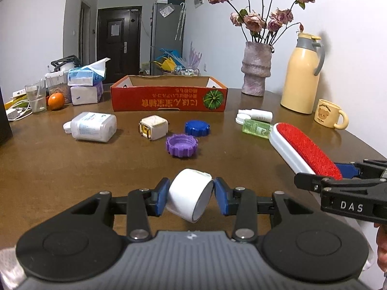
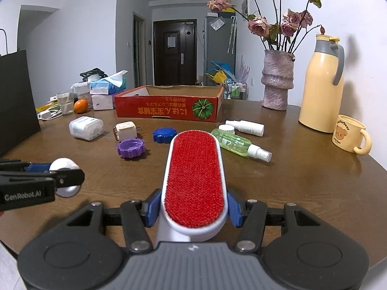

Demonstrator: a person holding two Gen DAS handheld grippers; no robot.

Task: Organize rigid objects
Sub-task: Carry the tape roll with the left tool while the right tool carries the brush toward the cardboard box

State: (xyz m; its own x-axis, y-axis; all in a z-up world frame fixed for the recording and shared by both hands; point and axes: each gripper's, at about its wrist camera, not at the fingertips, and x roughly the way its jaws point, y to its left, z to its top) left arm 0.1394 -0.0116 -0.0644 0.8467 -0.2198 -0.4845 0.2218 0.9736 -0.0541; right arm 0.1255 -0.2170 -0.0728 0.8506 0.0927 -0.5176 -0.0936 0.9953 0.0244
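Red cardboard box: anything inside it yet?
The red cardboard box shows only bare inner walls at its far side; its front wall hides the floor, so contents cannot be ruled out.

light: even, indoor | focus: sharp | edges: fisheye-bent, corners dark, perhaps slightly soft

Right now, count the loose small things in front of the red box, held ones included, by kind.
Bottles: 3, white pill bottle, green spray bottle, white spray bottle
Ridged caps: 2, blue, purple
White round pieces: 2, one in the left tongs, one by the bottles
Plug adapter: 1
Lint brush, in the right tongs: 1
Total: 9
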